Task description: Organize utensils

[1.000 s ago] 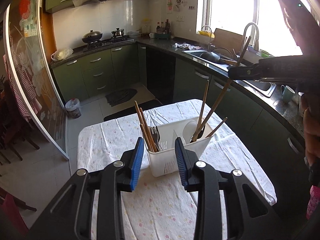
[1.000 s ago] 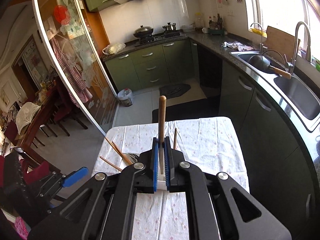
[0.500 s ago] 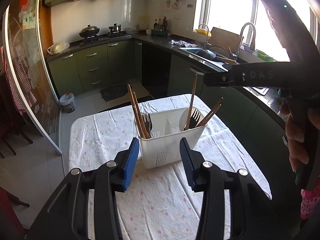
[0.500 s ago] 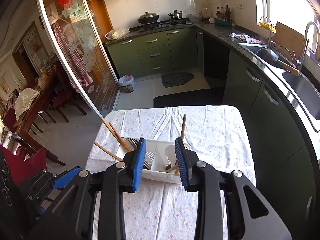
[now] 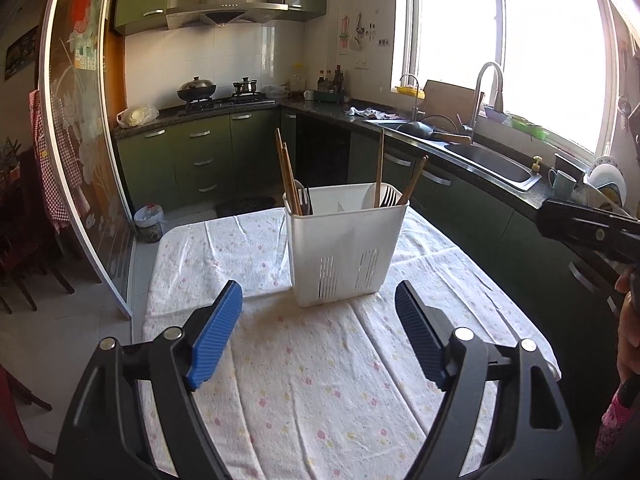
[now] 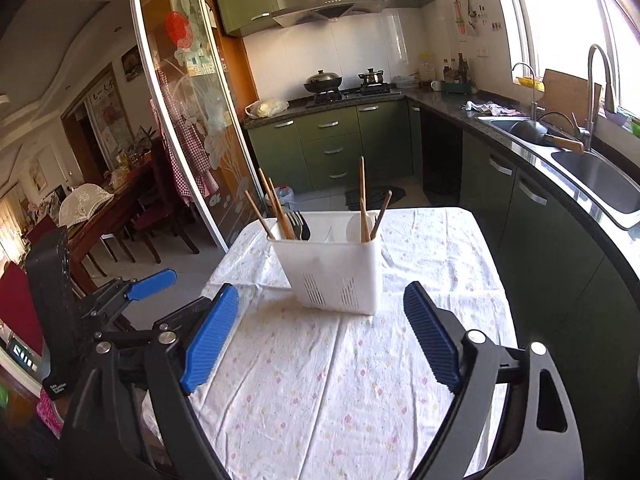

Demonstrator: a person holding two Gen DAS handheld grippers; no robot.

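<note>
White plastic caddy [image 5: 343, 246] stands mid-table [image 5: 320, 380], chopsticks [image 5: 287, 178] left, a wooden handle [image 5: 379, 168] and fork right. Left gripper [image 5: 318, 334] and right gripper [image 6: 322, 334] have just been opening, nothing between them. The utensils look light and stiff; pinch the upper shafts.

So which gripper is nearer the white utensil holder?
Hard to call. The left gripper and right gripper both hover open, short of the utensil holder, touching nothing.
</note>
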